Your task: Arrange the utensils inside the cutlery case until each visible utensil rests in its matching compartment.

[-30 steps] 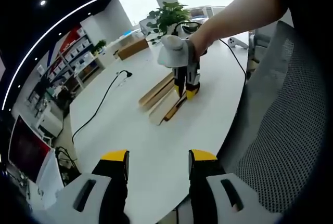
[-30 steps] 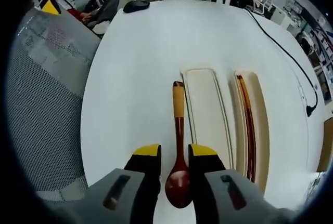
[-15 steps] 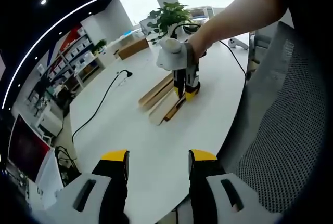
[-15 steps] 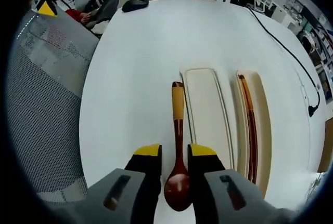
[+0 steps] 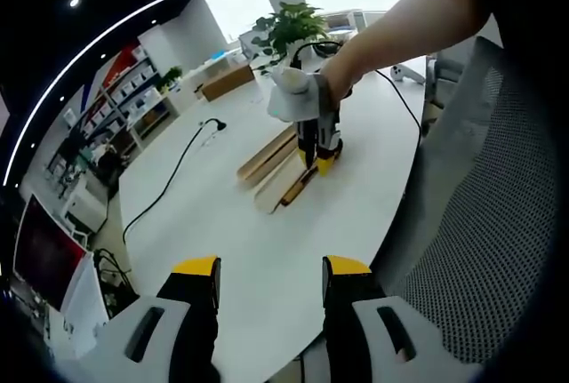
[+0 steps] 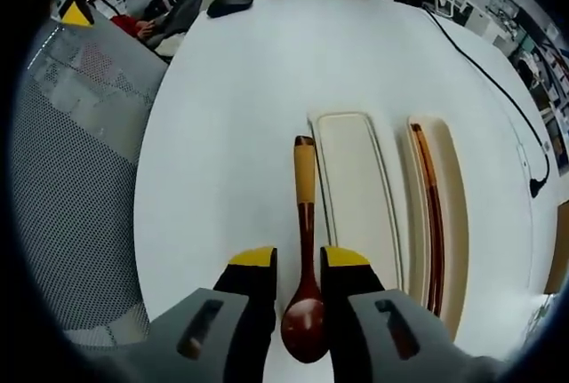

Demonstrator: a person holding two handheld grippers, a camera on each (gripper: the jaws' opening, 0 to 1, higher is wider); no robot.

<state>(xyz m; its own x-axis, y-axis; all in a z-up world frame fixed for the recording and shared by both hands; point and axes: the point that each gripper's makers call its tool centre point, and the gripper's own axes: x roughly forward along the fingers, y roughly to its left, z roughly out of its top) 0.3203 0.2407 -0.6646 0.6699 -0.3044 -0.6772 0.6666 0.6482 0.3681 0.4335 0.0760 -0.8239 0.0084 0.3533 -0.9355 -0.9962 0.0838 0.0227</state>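
Observation:
A dark wooden spoon (image 6: pixel 305 179) with a yellow handle end lies on the white table (image 6: pixel 231 134), just left of the cream cutlery case (image 6: pixel 356 196). My right gripper (image 6: pixel 299 263) is shut on the spoon's bowl. The case's near compartment is empty, and brown chopsticks (image 6: pixel 431 214) lie in its far one. In the left gripper view, a person's hand holds the right gripper (image 5: pixel 320 163) down at the spoon (image 5: pixel 298 186) beside the case (image 5: pixel 267 165). My left gripper (image 5: pixel 271 269) hovers open near the table's front edge with nothing between its fingers.
A grey mesh chair (image 5: pixel 480 223) stands against the table edge, and the chair (image 6: pixel 71 161) also fills the left of the right gripper view. A black cable (image 5: pixel 169 179) crosses the table. A potted plant (image 5: pixel 289 27) and a black mouse (image 6: pixel 233 5) sit at the far end.
The right gripper view has shifted very slightly. The spoon's bowl stays between the jaws and the spoon stays on the table. The left gripper has not moved.

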